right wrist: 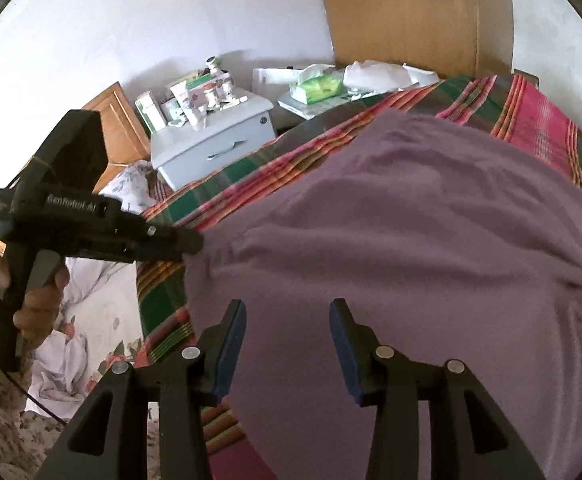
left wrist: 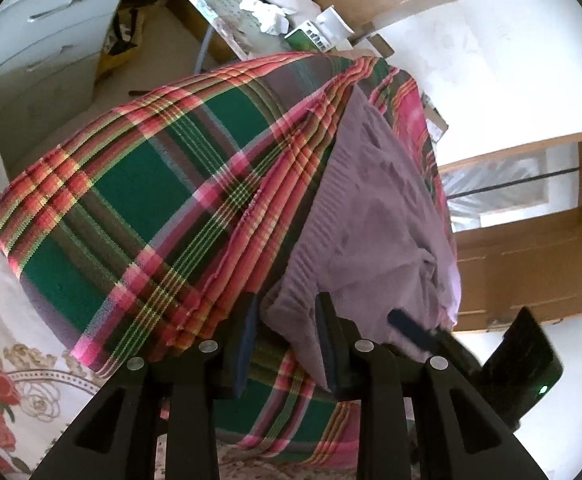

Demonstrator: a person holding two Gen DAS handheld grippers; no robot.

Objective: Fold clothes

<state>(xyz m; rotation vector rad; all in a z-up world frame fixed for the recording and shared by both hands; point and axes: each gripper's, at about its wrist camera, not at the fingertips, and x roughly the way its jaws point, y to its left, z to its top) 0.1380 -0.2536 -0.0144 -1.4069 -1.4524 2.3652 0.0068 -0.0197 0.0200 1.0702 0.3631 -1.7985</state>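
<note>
Lying spread on the pink-and-green plaid cloth (right wrist: 531, 120) over the bed, the mauve soft-knit garment (right wrist: 411, 220) is seen wrinkled, its ribbed band along its left edge. That band is straddled by the left claw (left wrist: 287, 340), whose jaws stand apart with nothing pinched. The right claw (right wrist: 287, 344), also wide open and empty, is held over the garment's near edge, the garment's long axis running away from it.

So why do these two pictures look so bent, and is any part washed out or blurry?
Both views are fisheye, so straight edges bow and the corners go black. In the left wrist view the white wall is blown out by daylight, and the right gripper is smeared by motion blur. In the right wrist view the purple knitted garment looks soft, while the white bedside cabinet is sharper.
</note>
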